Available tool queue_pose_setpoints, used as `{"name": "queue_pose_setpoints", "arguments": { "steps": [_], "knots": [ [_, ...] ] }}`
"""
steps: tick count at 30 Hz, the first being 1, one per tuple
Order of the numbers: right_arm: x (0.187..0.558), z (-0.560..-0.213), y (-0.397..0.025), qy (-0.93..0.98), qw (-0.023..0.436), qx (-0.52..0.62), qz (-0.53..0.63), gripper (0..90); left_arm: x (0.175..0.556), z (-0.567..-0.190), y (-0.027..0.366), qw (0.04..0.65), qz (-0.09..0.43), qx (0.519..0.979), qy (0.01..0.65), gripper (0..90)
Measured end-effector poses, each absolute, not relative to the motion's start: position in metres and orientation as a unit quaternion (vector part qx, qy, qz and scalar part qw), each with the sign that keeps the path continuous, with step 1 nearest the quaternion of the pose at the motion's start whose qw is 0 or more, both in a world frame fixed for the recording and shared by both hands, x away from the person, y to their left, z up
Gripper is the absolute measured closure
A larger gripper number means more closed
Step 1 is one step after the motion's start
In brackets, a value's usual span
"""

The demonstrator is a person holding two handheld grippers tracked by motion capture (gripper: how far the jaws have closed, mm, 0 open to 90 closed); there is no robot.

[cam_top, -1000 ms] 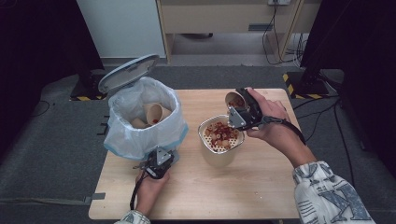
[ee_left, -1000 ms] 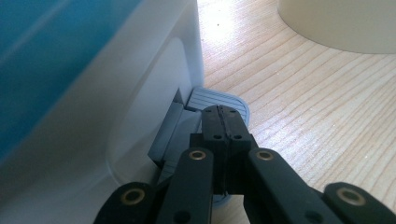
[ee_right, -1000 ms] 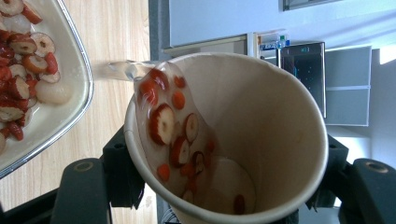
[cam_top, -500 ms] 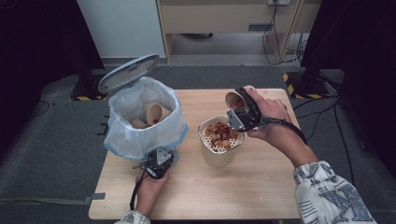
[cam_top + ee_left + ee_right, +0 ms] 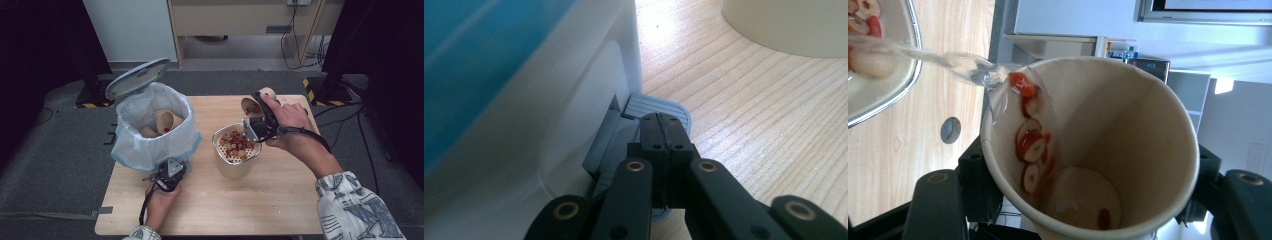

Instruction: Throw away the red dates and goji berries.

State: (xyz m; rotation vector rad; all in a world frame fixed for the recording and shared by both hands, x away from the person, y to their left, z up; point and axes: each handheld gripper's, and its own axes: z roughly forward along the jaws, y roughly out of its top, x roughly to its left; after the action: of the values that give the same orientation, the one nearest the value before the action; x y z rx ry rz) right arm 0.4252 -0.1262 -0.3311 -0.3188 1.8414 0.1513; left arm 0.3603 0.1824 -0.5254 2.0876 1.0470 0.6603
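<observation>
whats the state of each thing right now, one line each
paper cup: tipped over the strainer, pouring liquid, red-edged slices clinging inside
strainer: upright on its container, holding slices
pedal bin: lined with a bag, used cups inside
bin lid: raised open
bin pedal: under the left gripper's tips
left gripper: jaws shut, on the pedal
right gripper: shut on the paper cup

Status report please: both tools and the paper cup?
Left tool shut, pressing grey bin pedal. Right tool shut on tilted tan paper cup, pouring into strainer pot. Nothing blocking.
</observation>
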Motion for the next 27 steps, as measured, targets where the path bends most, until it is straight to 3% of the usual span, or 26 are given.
{"name": "queue_pose_setpoints", "arguments": {
  "steps": [27],
  "knots": [
    [0.4192,-0.3238,-0.1198,0.766,0.617,-0.176,0.026,30.9,0.3601,-0.5253,0.1823,0.349,0.255,0.806,0.405,89.1]
  ]
}}
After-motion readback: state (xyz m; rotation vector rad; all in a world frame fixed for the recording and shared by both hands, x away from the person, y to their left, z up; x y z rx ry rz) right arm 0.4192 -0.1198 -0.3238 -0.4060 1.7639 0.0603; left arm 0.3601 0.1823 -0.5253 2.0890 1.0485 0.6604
